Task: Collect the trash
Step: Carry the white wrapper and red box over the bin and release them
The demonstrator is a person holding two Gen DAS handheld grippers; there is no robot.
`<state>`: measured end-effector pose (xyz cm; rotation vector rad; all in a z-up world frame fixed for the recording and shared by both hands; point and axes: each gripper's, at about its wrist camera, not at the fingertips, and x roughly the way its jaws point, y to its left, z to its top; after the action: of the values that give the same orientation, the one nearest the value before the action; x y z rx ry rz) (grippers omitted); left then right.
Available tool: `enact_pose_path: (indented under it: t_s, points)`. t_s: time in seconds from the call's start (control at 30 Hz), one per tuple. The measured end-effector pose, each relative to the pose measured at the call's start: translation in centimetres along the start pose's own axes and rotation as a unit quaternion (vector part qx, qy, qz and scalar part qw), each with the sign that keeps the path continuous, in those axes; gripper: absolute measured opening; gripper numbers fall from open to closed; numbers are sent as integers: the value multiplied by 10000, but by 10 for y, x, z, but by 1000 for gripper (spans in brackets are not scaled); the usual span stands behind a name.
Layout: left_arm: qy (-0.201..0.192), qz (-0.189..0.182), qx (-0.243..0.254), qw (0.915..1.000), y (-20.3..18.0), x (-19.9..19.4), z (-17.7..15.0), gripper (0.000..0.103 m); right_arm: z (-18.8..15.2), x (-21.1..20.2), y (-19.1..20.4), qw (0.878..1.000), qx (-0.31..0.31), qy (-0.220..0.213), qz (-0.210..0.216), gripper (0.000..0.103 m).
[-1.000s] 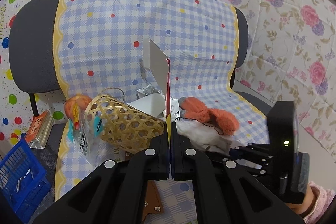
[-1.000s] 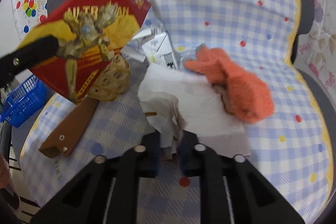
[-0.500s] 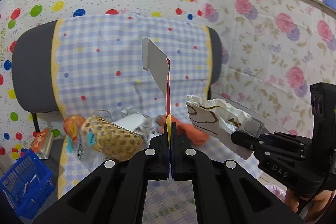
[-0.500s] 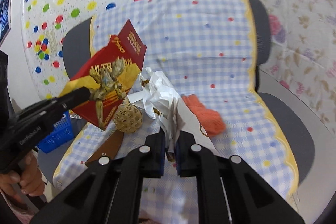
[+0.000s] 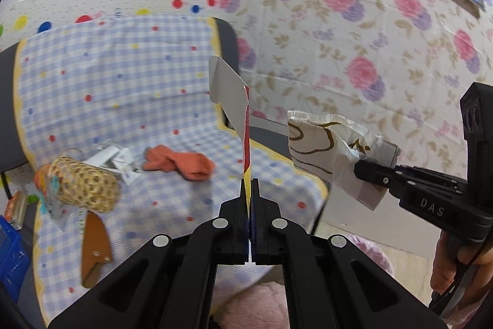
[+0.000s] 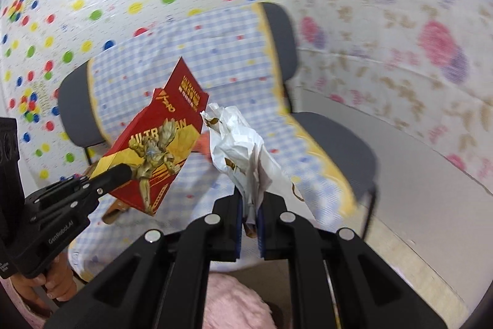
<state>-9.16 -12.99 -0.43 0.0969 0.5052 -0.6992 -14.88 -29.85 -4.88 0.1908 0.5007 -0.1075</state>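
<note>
Two chairs [image 5: 228,39] wear checked cloth [image 5: 107,88]; floral wall [image 5: 354,45] behind.

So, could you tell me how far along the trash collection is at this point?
Partway. In hand: the left gripper is shut on a flattened red carton, and the right gripper is shut on a crumpled paper bag, both lifted off the chair. No bin is visible, so nothing looks binned. Left on the seat: a small white carton.

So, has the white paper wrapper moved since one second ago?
Yes. The right gripper lifted the white paper wrapper off the checked seat cloth; it now hangs above and clear of the chair.
</note>
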Motion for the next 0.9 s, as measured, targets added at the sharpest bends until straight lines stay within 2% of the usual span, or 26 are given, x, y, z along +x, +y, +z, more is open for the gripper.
enact_pose_path:
  t_s: [0.27, 0.53, 0.7, 0.9]
  points:
    - [210, -743, 338, 9964, -56, 12, -22, 1, -40, -46, -45, 9969, 446, -19, -650, 8]
    - [628, -1475, 722, 9844, -111, 30, -51, 1, -82, -79, -80, 9894, 807, 112, -1202, 8]
    - [1018, -1719, 918, 9755, -137, 40, -69, 1, -110, -91, -99, 9839, 1064, 324, -1396, 8]
    - [1390, -1814, 1001, 9684, -153, 54, -83, 1, -136, -88, -119, 9775, 1413, 636, -1430, 8]
